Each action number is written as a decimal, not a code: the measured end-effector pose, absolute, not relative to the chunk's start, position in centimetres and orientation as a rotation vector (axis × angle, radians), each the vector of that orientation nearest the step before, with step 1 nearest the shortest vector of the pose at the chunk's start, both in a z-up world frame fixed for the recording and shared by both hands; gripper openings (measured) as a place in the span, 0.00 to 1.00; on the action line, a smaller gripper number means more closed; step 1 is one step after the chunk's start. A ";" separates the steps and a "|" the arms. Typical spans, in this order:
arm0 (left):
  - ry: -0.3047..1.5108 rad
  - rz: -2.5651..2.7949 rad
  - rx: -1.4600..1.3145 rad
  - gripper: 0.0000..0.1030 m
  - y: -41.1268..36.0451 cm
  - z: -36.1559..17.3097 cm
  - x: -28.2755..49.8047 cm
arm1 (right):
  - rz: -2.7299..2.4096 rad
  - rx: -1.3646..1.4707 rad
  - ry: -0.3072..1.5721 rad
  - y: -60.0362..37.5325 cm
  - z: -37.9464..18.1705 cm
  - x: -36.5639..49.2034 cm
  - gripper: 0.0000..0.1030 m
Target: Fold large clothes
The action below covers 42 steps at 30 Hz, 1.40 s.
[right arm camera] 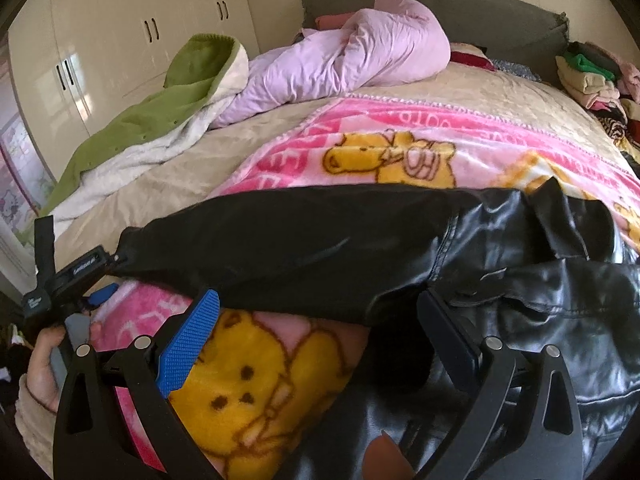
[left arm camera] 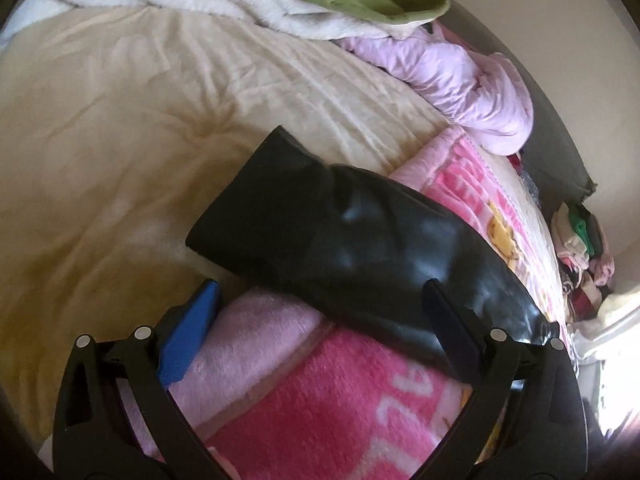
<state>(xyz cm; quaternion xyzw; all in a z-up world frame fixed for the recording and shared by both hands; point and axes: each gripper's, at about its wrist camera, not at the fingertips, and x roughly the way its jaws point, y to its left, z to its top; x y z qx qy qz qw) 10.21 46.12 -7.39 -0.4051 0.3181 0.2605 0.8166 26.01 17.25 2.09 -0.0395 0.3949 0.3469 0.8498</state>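
A black leather jacket (right arm camera: 520, 280) lies on a pink cartoon blanket (right arm camera: 400, 152) on the bed. One sleeve (right arm camera: 280, 256) stretches out to the left; in the left wrist view the sleeve (left arm camera: 340, 236) lies flat, its cuff toward the cream bedspread. My left gripper (left arm camera: 320, 304) is open just short of the sleeve, holding nothing; it also shows in the right wrist view (right arm camera: 80, 276) at the cuff end. My right gripper (right arm camera: 320, 312) is open over the jacket's body near the sleeve's base, holding nothing.
A cream bedspread (left arm camera: 140, 120) covers the bed. A green and white blanket (right arm camera: 160, 112) and a crumpled lilac duvet (right arm camera: 360, 52) lie at the head. Stacked clothes (right arm camera: 592, 76) sit at the far right. White wardrobes (right arm camera: 120, 32) stand behind, by a grey headboard (right arm camera: 480, 8).
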 end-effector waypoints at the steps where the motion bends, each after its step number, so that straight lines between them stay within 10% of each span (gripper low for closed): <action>1: 0.682 0.562 -0.870 0.91 46.4 -7.6 10.5 | 0.733 -0.080 0.838 17.2 1.8 26.0 0.96; 7: 0.639 0.603 -0.857 0.87 47.8 -7.7 11.8 | 0.729 -0.035 0.850 15.8 1.5 25.3 0.96; 10: 0.639 0.619 -0.806 0.37 48.4 -7.3 12.8 | 0.717 -0.032 0.854 14.9 1.6 25.0 0.96; 13: 0.602 0.622 -0.767 0.11 48.7 -6.1 12.8 | 0.696 -0.043 0.835 13.4 2.0 24.5 0.96; 42: 0.408 0.442 -0.548 0.04 39.5 6.5 11.8 | 0.577 0.195 0.755 -0.3 4.1 23.5 0.96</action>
